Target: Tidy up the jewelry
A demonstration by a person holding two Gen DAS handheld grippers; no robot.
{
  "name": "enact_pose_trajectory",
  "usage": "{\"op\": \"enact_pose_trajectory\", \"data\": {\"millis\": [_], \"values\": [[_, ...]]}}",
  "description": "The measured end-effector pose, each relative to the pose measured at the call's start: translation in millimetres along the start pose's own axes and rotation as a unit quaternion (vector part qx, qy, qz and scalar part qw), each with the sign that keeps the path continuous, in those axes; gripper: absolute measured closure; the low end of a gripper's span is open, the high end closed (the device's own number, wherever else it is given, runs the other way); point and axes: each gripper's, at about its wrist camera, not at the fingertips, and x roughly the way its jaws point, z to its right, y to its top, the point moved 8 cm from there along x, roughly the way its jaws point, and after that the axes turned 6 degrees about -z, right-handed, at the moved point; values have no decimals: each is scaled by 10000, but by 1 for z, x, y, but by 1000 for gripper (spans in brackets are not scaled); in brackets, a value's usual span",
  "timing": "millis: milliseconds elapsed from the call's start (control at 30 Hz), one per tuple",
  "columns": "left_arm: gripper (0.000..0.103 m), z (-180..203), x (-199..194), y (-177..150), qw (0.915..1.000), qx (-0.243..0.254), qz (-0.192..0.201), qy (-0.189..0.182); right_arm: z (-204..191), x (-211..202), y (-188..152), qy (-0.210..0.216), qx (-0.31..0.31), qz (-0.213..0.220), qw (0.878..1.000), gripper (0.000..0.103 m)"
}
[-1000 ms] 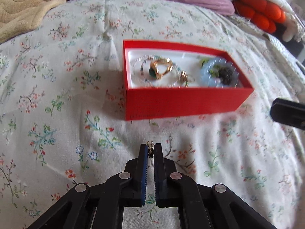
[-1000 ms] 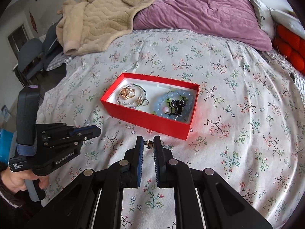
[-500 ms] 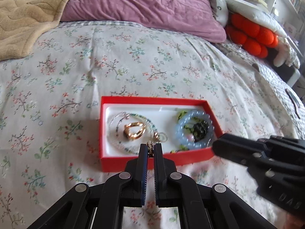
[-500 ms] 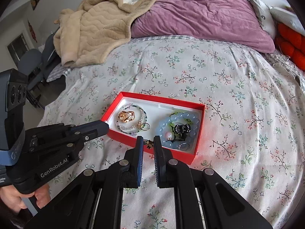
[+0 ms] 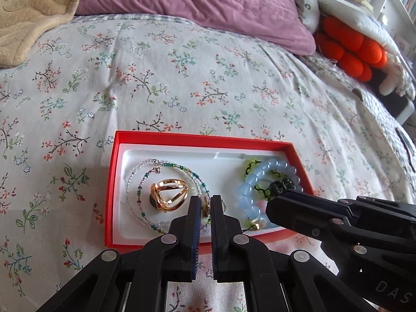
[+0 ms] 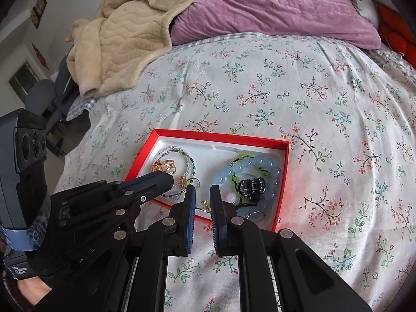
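A red jewelry box [image 5: 179,140] [image 6: 282,182] lies on the floral bedspread. It holds a gold clip [image 5: 169,194] inside a clear and green beaded bracelet [image 5: 135,179], a pale blue bead bracelet [image 5: 249,182] [image 6: 234,167] and a black hair claw [image 6: 251,186]. My left gripper [image 5: 205,202] hangs over the box's near side, shut on a small gold earring [image 5: 206,209]. My right gripper [image 6: 202,191] is over the box's near edge, its jaws slightly apart, with a small gold earring [image 6: 206,204] in the gap.
A beige blanket [image 6: 124,39] and a purple pillow [image 6: 273,7] lie at the head of the bed. An orange cushion [image 5: 351,49] sits at the right. A grey chair [image 6: 39,96] stands off the bed's left edge.
Both grippers have moved forward over the red box with their earrings. The right gripper's jaws have parted a little; its earring now sits lower in the gap.
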Motion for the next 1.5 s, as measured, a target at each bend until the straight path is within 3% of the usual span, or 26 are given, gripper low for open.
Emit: {"op": "enact_pose_trajectory", "data": {"millis": [100,233,467,800,867,1000,1100,1267,1500], "values": [[85,-2,-1,-1,10000,31,-26,54,0,1,-3,12,0,-76,10000,87],[78,-2,-8,-3,9999,83,-20,65,1,-4,-5,-50,-48,-56,10000,81],[54,-7,-29,-15,9993,209,-29,296,12,-25,-16,-188,-13,11,9998,69],[7,-19,-50,-46,9954,130,-246,915,18,-44,-51,-671,82,-222,9975,35],[5,-21,-54,-52,9942,45,-318,1025,16,-48,-56,-773,109,-237,9967,29],[1,-24,-61,-64,9910,-46,-442,1260,11,-53,-68,-957,181,-278,9949,8],[1,-28,-65,-71,9875,-110,-505,1486,6,-55,-76,-1172,170,-280,9926,0],[1,-37,-64,-81,9838,-389,-716,1600,0,-55,-83,-1590,-16,-299,9868,0],[1,-42,-63,-83,9825,-428,-739,1653,-1,-52,-84,-1634,56,-317,9860,0]]}}
